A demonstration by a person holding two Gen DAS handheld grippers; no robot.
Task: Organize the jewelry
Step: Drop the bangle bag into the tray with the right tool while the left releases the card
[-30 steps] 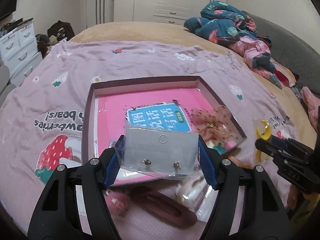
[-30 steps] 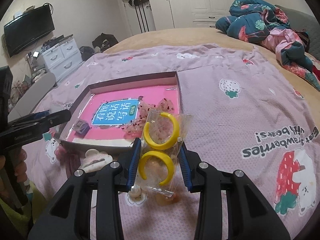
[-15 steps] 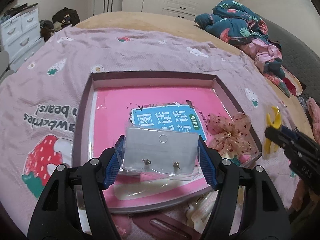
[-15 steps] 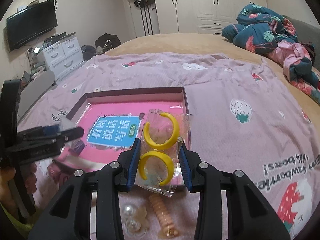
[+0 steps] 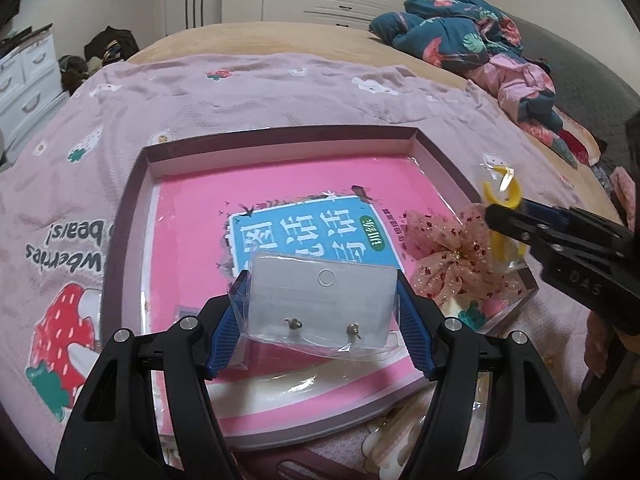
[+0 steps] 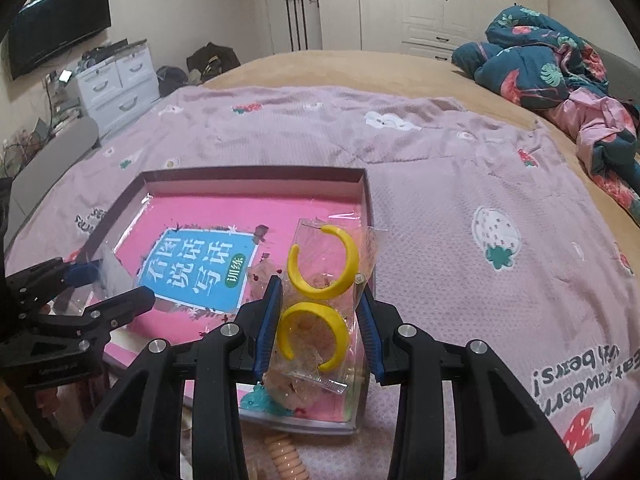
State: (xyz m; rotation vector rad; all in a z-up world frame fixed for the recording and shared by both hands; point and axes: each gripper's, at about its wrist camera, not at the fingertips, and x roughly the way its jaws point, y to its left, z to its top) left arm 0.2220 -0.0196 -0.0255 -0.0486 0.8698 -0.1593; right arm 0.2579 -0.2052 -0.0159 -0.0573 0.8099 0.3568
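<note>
A clear packet of studs (image 5: 320, 304) is pinched by the left gripper (image 5: 320, 320) over the box (image 5: 280, 136); a bag of yellow hoops (image 6: 320, 300) is pinched by the right gripper (image 6: 320, 320) at its right edge.

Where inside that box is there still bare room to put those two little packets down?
The box is bare on its pink floor along the far wall and down the left side of the blue label. The near right corner is crowded by the sparkly bow and a teal piece.
</note>
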